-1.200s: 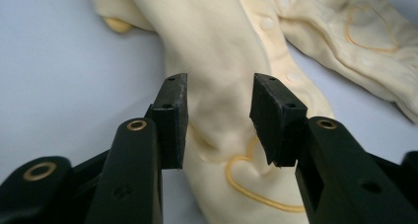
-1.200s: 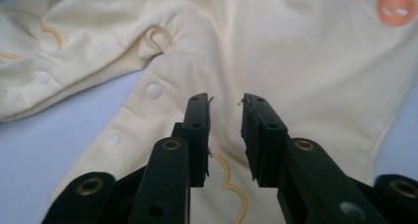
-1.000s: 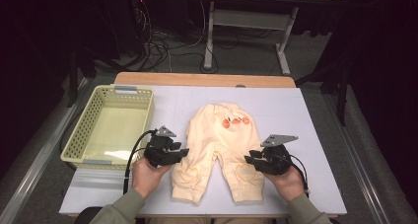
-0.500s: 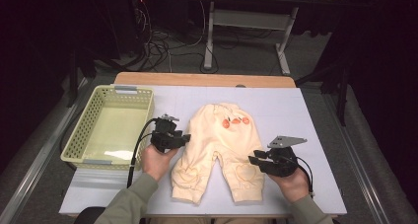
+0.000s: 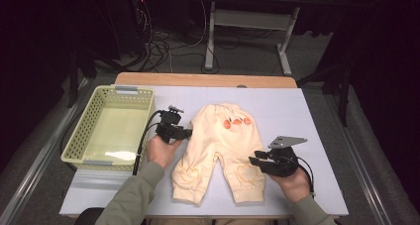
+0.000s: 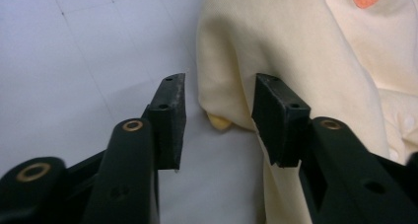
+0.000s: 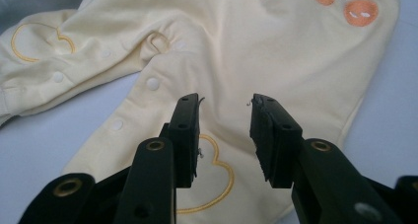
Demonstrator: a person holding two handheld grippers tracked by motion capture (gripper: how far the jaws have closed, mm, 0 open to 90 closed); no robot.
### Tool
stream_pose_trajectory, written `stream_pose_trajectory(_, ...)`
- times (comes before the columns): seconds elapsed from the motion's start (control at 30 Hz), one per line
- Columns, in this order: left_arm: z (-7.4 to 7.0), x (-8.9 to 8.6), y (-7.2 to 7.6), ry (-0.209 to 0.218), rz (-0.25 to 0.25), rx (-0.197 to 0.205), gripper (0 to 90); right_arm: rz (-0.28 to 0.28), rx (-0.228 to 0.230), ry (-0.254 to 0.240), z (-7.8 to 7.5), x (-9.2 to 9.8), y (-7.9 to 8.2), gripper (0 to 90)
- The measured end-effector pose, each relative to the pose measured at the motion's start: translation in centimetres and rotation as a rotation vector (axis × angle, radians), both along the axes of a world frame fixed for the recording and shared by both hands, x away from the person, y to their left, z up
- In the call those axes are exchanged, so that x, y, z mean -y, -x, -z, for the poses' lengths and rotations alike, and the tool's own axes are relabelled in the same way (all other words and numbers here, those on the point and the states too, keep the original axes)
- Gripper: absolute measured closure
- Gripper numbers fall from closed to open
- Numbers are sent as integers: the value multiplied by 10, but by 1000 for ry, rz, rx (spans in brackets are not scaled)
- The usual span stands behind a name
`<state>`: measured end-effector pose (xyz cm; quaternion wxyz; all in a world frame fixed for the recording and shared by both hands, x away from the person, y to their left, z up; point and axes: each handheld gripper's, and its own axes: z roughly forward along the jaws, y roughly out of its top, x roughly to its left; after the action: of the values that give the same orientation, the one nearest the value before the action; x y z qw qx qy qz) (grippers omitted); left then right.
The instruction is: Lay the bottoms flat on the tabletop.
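A pale yellow pair of baby trousers (image 5: 218, 150) lies flat near the middle of the white table (image 5: 307, 111), waist toward the far edge and both legs pointing back at the person. A yellow basket (image 5: 111, 128) stands well to the left of it.

The left gripper (image 5: 187, 132) sits at the left edge of the garment near the waist. In the left gripper view (image 6: 218, 118) its jaws have just been opening and stand apart; a raised fold of the fabric edge lies between them, close against the right-hand finger, but whether that pad touches the cloth is hard to make out. A small yellow tip pokes out under the fold.

The right gripper (image 5: 256, 159) hovers by the right trouser leg (image 5: 242, 178). In the right gripper view (image 7: 224, 135) its jaws are apart with nothing between them, above a stitched heart (image 7: 212, 177) whose lower part is cut off by the fingers. Orange patches (image 7: 360, 12) near the waist are partly cropped at the top edge.

The person's forearms are cut off at the bottom of the high view.
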<state>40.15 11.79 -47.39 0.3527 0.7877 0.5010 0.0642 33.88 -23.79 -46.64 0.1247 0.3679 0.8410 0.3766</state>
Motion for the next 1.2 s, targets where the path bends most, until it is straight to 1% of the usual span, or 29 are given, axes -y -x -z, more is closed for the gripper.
stream_pose_trajectory(0.07,-1,1,-5,-15,-5,-10,487,-6,3,1,1,-1,-1,642)
stream_pose_trajectory(0.1,-1,1,-7,-13,-7,-17,479,-5,-1,4,1,-1,-1,641)
stream_pose_trajectory(0.2,2,3,-18,-34,-11,-51,475,-11,-3,4,1,-2,-1,637)
stream_pose_trajectory(0.3,4,5,-26,-38,-23,-69,476,-11,-4,2,1,-1,-2,634)
stream_pose_trajectory(0.33,4,5,-29,-38,-22,-74,492,-14,-3,0,1,-1,-2,634)
stream_pose_trajectory(0.37,5,6,-31,-39,-23,-86,537,-14,-3,0,1,-1,-2,633)
stream_pose_trajectory(0.4,6,8,-34,-33,-27,-91,595,-14,-4,-2,2,0,-3,633)
stream_pose_trajectory(0.43,6,9,-37,-36,-28,-94,634,-14,-7,0,2,0,-3,632)
stream_pose_trajectory(0.47,6,10,-39,-30,-33,-98,693,-15,-9,0,2,-1,-3,632)
stream_pose_trajectory(0.53,7,13,-44,-9,-38,-109,757,-18,-8,-2,2,-1,-3,631)
stream_pose_trajectory(0.6,7,14,-46,-11,-38,-113,776,-20,-10,-2,2,-1,-3,630)
stream_pose_trajectory(0.77,13,24,-58,-36,-34,-134,784,-17,-14,-4,3,-1,-3,624)
stream_pose_trajectory(0.83,17,25,-61,-35,-28,-163,784,-18,-16,-5,3,-1,-3,620)
stream_pose_trajectory(0.87,20,24,-63,-16,-21,-193,784,-19,-16,-3,4,-1,-3,616)
stream_pose_trajectory(0.9,21,23,-64,-2,-10,-207,784,-21,-15,-3,4,-1,-4,608)
stream_pose_trajectory(0.93,20,23,-64,5,-8,-213,784,-22,-15,-3,4,-1,-4,604)
stream_pose_trajectory(0.97,18,22,-64,0,3,-214,783,-24,-16,-2,4,-1,-4,602)
stream_pose_trajectory(1.0,18,22,-64,0,3,-214,783,-26,-17,0,4,-1,-4,601)
stream_pose_trajectory(1.1,9,21,-63,-11,28,-218,782,-26,-20,1,5,-1,-4,599)
stream_pose_trajectory(1.2,-2,19,-61,-22,38,-201,781,-25,-19,5,5,-2,-4,597)
